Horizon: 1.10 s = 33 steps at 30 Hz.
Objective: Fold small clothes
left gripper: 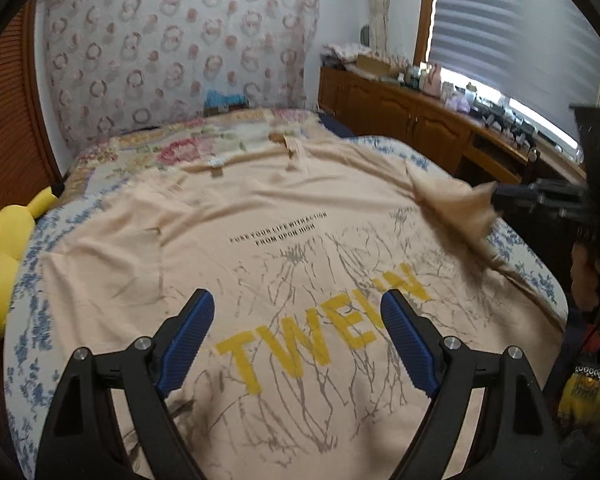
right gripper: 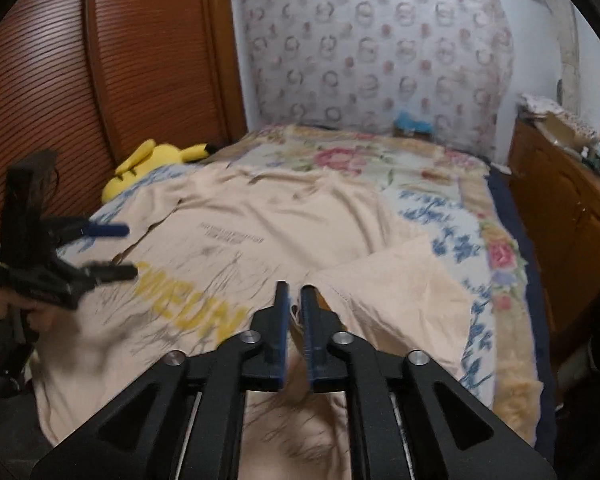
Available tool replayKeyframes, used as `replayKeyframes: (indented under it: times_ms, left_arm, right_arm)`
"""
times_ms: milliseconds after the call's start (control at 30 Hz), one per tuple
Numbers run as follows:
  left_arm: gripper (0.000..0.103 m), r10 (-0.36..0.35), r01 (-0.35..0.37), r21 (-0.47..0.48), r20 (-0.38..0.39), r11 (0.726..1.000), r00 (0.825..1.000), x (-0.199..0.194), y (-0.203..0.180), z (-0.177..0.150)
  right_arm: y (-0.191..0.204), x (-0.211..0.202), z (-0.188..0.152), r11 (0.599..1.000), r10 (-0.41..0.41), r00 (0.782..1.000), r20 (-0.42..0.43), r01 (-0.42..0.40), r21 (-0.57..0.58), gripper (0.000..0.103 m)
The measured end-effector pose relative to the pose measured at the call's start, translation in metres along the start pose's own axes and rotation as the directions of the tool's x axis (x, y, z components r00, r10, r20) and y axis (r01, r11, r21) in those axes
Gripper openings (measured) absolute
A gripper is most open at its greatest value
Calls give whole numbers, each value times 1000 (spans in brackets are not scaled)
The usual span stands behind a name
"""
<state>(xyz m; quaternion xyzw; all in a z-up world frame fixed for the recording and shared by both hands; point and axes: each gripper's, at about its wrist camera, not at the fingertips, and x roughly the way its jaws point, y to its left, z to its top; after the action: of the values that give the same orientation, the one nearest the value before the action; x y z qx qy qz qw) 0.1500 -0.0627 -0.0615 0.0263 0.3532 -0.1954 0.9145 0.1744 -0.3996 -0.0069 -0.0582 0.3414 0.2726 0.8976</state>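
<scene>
A peach T-shirt [left gripper: 284, 208] with yellow letters and grey branch print lies spread on the bed; it also shows in the right wrist view [right gripper: 260, 216]. My left gripper [left gripper: 298, 304] is open and empty, hovering above the shirt's lower print; it shows blurred at the left of the right wrist view [right gripper: 120, 250]. My right gripper [right gripper: 295, 294] is shut on the shirt's right sleeve edge and lifts it off the bed. In the left wrist view the right gripper [left gripper: 496, 196] holds the bunched sleeve at the shirt's right side.
A floral bedspread [right gripper: 452, 216] covers the bed. A yellow plush toy [left gripper: 0, 248] lies at the bed's left edge beside a wooden slatted door [right gripper: 60, 80]. A wooden dresser [left gripper: 412, 120] with small items stands along the right, under a window.
</scene>
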Motion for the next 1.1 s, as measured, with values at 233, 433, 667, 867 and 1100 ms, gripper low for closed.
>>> replayKeyframes:
  times_ms: [233, 433, 667, 867, 1100]
  left_arm:
    - [86, -4, 6, -27, 64, 1000, 998, -13, -6, -1]
    - [86, -25, 26, -13, 73, 1000, 997, -14, -23, -4]
    - [86, -55, 55, 2, 70, 998, 996, -16, -36, -10]
    - [86, -61, 62, -3, 56, 998, 997, -10, -39, -12]
    - [86, -59, 61, -23, 58, 998, 997, -12, -33, -13]
  right_arm:
    - [-36, -15, -17, 992, -65, 998, 15, 63, 108, 32]
    - [-75, 3, -34, 966, -149, 985, -86, 163, 201, 32]
    - [-97, 20, -51, 935, -242, 955, -169, 276, 222, 37]
    - [-100, 25, -54, 946, -226, 954, -198, 264, 191, 38]
    - [-96, 35, -47, 958, -190, 963, -193, 225, 177, 33]
